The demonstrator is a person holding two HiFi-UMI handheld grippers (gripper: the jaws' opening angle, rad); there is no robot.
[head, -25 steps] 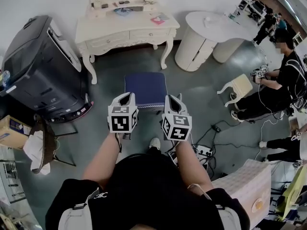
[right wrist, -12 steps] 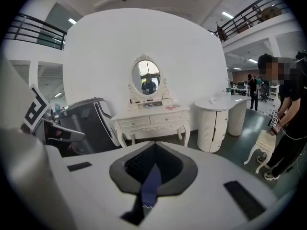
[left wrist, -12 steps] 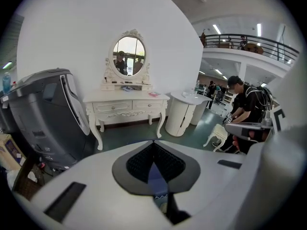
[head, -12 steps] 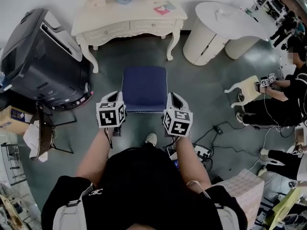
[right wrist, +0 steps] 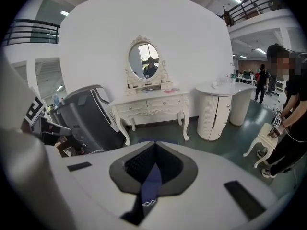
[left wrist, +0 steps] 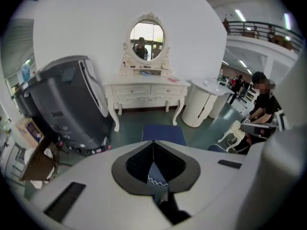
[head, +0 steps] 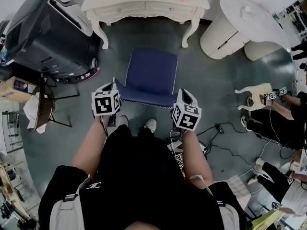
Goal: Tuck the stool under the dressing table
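The stool has a blue cushioned seat and stands on the green floor in front of the cream dressing table, apart from it. My left gripper hangs at the seat's near left corner, jaws shut with nothing between them. At the near right corner my right gripper is likewise shut and empty. The left gripper view looks over the closed jaws to the blue seat and the table with its oval mirror. The right gripper view shows its closed jaws before the table.
A large black machine stands left of the table, a white round cabinet to its right. Cables and a power strip lie on the floor at the right. A seated person with a small white stool is further right.
Both grippers have sunk and spread outward to the stool's near corners. The head view has tipped down, so the table has slid to the top edge and the stool looks nearer.
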